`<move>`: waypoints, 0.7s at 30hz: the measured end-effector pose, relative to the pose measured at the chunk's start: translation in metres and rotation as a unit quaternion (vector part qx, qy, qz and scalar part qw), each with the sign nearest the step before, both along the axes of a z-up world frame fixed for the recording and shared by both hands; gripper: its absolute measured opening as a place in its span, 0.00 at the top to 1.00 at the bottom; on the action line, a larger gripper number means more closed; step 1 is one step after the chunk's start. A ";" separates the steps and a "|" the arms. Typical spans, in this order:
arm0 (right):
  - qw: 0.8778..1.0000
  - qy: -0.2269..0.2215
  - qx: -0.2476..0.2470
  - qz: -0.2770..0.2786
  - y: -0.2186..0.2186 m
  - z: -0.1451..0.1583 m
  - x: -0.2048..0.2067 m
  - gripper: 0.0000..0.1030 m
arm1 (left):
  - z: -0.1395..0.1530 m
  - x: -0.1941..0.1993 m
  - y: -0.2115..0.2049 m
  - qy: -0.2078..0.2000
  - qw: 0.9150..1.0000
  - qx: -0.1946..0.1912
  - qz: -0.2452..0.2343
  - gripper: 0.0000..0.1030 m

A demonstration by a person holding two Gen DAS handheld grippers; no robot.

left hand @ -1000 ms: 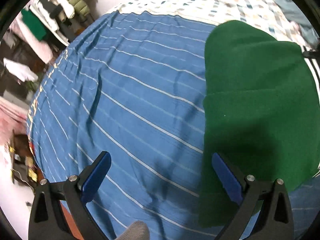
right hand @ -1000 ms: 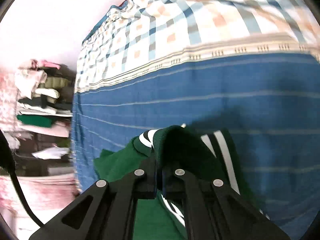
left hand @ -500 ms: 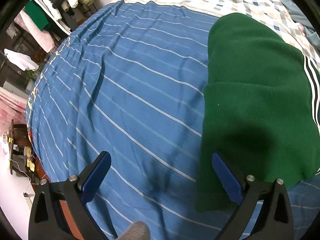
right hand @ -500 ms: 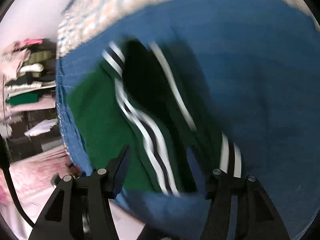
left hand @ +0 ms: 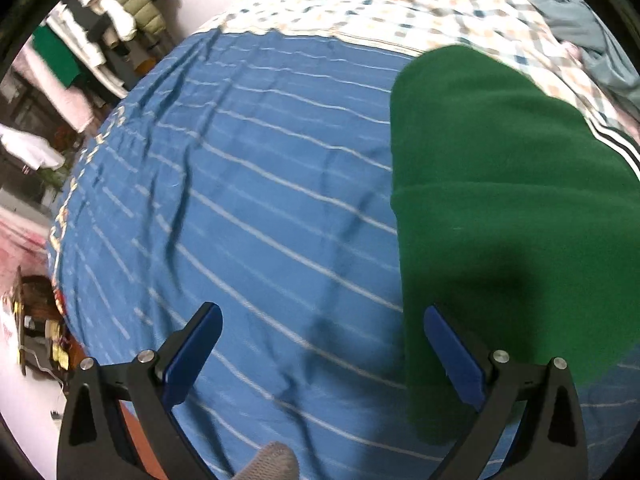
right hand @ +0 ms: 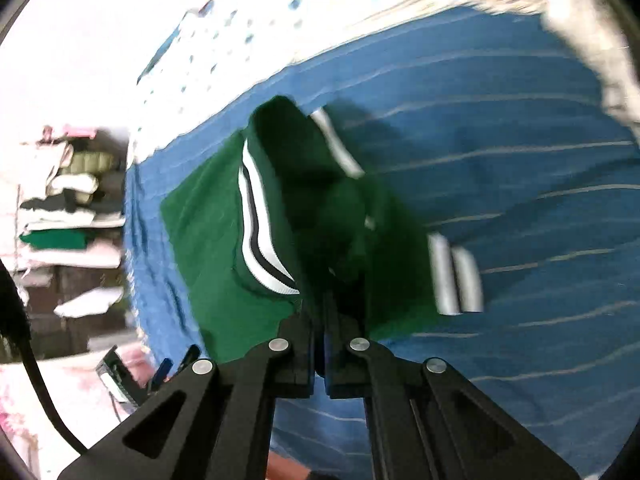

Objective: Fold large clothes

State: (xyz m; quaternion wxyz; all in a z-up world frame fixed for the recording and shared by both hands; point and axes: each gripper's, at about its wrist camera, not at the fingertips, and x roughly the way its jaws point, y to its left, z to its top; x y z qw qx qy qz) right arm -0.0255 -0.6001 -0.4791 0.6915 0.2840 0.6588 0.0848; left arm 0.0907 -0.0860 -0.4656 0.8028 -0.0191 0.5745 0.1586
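Right tongs [right hand: 320, 344], spread half a second ago, now pinching the top [right hand: 208, 232] again. Left tongs [left hand: 320, 344] spread wide over the bed [left hand: 240, 200]. Next fold probably starting.

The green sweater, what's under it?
The green sweater lies on a blue striped bedsheet, which shows all around it. Whatever sits directly beneath the fabric is covered and cannot be seen.

Garment [left hand: 500, 208] lies on bedsheet [left hand: 240, 200], right of left tool [left hand: 320, 344]; clothes shelves [left hand: 80, 40] far left.
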 end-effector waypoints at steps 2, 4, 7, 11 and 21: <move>0.999 0.026 -0.030 -0.021 -0.016 -0.020 -0.005 0.98 | -0.011 0.007 -0.013 0.009 1.000 -0.001 -0.013 0.00; 0.995 0.069 -0.060 -0.026 -0.016 -0.066 -0.002 0.98 | -0.024 0.012 -0.020 0.021 1.000 -0.001 -0.018 0.00; 0.987 0.143 -0.059 -0.031 -0.014 -0.132 0.000 0.97 | -0.032 0.015 -0.019 0.032 0.999 0.000 -0.017 0.00; 0.988 0.146 -0.052 0.023 -0.001 -0.115 0.018 0.92 | -0.020 0.024 -0.003 0.030 1.000 -0.001 -0.008 0.00; 0.995 0.054 -0.048 0.066 0.050 -0.046 0.060 0.62 | -0.024 0.178 0.012 -0.023 0.999 0.008 -0.044 0.00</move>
